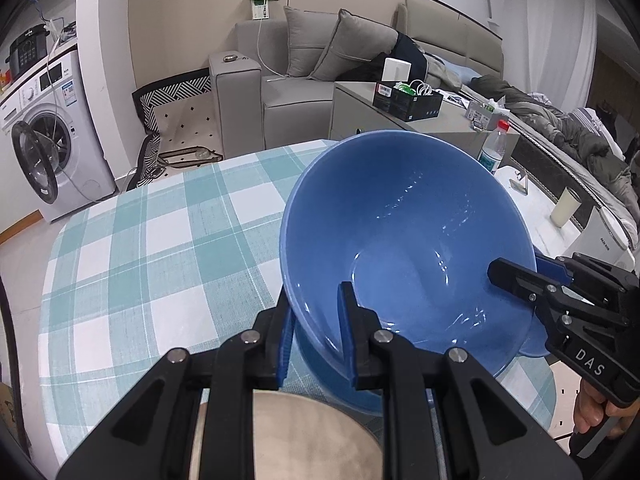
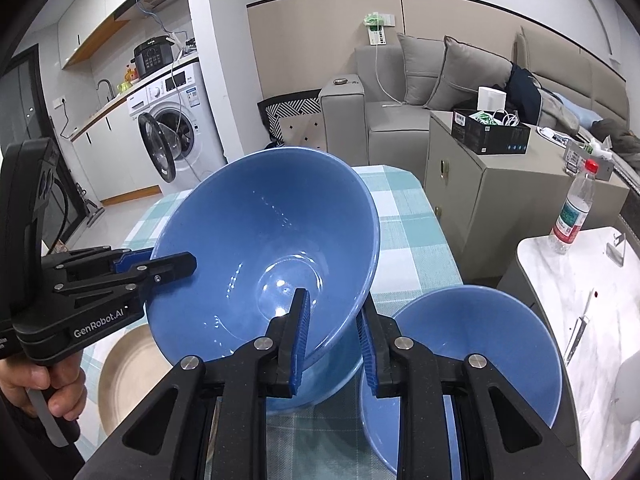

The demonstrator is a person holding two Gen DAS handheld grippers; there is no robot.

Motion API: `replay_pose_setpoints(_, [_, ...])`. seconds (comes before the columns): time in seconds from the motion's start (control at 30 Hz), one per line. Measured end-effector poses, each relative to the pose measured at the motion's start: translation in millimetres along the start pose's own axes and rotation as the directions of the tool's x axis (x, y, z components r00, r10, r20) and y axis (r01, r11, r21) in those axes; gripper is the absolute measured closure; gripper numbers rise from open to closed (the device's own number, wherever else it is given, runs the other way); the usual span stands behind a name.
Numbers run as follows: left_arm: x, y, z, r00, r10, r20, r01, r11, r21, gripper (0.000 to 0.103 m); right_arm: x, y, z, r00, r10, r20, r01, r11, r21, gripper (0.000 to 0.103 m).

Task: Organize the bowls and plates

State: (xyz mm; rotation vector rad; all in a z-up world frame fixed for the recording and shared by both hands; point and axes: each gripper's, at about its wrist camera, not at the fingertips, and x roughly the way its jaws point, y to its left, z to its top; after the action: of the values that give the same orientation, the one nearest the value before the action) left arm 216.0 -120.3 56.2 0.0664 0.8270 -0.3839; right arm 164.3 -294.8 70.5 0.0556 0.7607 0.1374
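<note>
Large blue bowl (image 1: 404, 240) held tilted above the bench (image 1: 152, 240), which wears a teal-and-white check cloth. Both tongs grip its rim from opposite sides.

Left tongs (image 1: 316, 332): clamped on the near rim in the left wrist view, one finger inside the bowl, one outside against the wall. In the right wrist view they come in from the left edge, a hand (image 2: 38, 384) on the handle.

Right tongs (image 2: 334, 340): clamped on the bowl's rim, blue pads either side of the wall. In the left wrist view they reach in from the right.

Second blue bowl (image 2: 492, 360) sits on the bench just right of and below the held one, partly behind the right tongs. Tan plate (image 2: 128, 376) lies on the bench under the held bowl's left side; also seen low in the left wrist view.

Beyond the bench: washer (image 2: 176, 120), sofa (image 2: 400, 92), cabinet (image 2: 480, 184). A bottle (image 2: 572, 212) stands on a white marble top to the right.
</note>
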Motion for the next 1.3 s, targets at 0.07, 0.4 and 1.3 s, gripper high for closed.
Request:
replay_pose_setpoints(0.07, [1.3,0.8,-2.8,1.0,0.006,-0.003,-0.006,1.0,0.0,0.085,4.2,0.4,-3.3,1.0,0.004,-0.01,-0.004,1.0,0.003,0.079])
replay_pose_setpoints(0.4, [8.3,2.1,-13.6,1.0,0.012,-0.029,-0.012,1.0,-0.006,0.085,19.1,7.2,-13.7,0.999,-0.023,-0.047,0.022,1.0,-0.01,0.079])
replay_pose_setpoints(1.3, [28.0,-0.5,-25.9,0.995,0.05,-0.089,-0.049,0.999,0.014,0.085,41.5,21.4,-30.9,0.988,-0.138,-0.073,0.129,0.985,-0.114,0.078])
